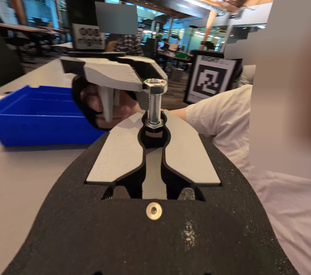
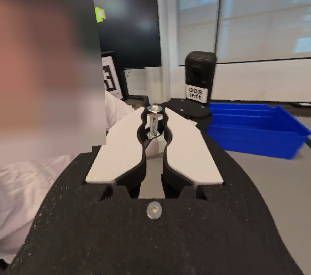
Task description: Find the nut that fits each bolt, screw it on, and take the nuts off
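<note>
Now the bolt [image 1: 154,107] stands upright between 2 tools. Below its thread, the left gripper [image 1: 154,123] is clamped narrow on the bolt's head, steadying it. At the bolt's top, the right gripper [image 2: 154,112] pinches the nut [image 2: 154,109], seemingly to turn it on the thread. Beyond the bolt sits a blue bin [image 2: 255,125], probably for parts.

Bolt [image 1: 154,108], shiny zinc-plated steel with a fully threaded shank, standing upright above the table, hexagonal head at the bottom end. Nut [image 1: 155,84], matching bright hexagon with its threaded bore showing from above, sitting square on the bolt's top end. Both raised above the level of the blue bin [image 1: 42,115], beside it.
</note>
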{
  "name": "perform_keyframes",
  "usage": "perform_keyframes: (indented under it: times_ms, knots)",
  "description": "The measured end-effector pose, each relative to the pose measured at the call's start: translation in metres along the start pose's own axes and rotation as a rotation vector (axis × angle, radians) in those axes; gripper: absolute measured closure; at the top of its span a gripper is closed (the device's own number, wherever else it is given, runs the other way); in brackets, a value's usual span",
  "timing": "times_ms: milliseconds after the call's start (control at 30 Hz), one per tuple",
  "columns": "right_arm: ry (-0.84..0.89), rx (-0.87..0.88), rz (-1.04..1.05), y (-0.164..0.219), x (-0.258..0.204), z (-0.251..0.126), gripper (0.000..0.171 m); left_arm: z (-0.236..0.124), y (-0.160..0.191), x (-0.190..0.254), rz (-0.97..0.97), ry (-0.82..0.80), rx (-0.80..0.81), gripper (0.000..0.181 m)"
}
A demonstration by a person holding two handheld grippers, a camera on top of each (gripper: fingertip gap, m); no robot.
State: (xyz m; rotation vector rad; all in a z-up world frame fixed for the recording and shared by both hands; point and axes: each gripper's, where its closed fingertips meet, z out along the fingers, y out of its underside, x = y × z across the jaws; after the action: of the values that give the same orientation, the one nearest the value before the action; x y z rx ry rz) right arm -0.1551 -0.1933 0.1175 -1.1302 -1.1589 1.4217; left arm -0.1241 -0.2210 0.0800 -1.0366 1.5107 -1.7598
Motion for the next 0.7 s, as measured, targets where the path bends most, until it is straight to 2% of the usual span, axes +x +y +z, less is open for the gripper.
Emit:
perform_keyframes:
  times_ms: [200,367,500,567,633,700]
  knots:
    - [-0.169,0.070,0.056,0.002,-0.015,0.004,0.155,0.004,0.002,0.026,-0.122,0.234,0.015,0.167]
    - [-0.266,0.127,0.096,0.003,-0.022,0.007,0.155,0.004,0.004,0.037,-0.158,0.325,0.012,0.168]
    - [-0.218,0.152,0.112,0.000,-0.013,0.004,0.154,0.003,0.001,0.025,-0.103,0.219,0.018,0.168]
    - [-0.096,0.139,0.065,-0.003,0.000,0.001,0.137,-0.001,-0.003,0.016,-0.085,0.162,0.037,0.168]
    - [0.030,0.135,-0.014,-0.009,0.011,-0.006,0.132,-0.005,-0.006,0.002,-0.062,0.064,0.047,0.168]
    - [0.186,0.134,-0.094,-0.018,0.023,-0.013,0.130,-0.011,-0.006,-0.022,-0.010,-0.117,0.045,0.167]
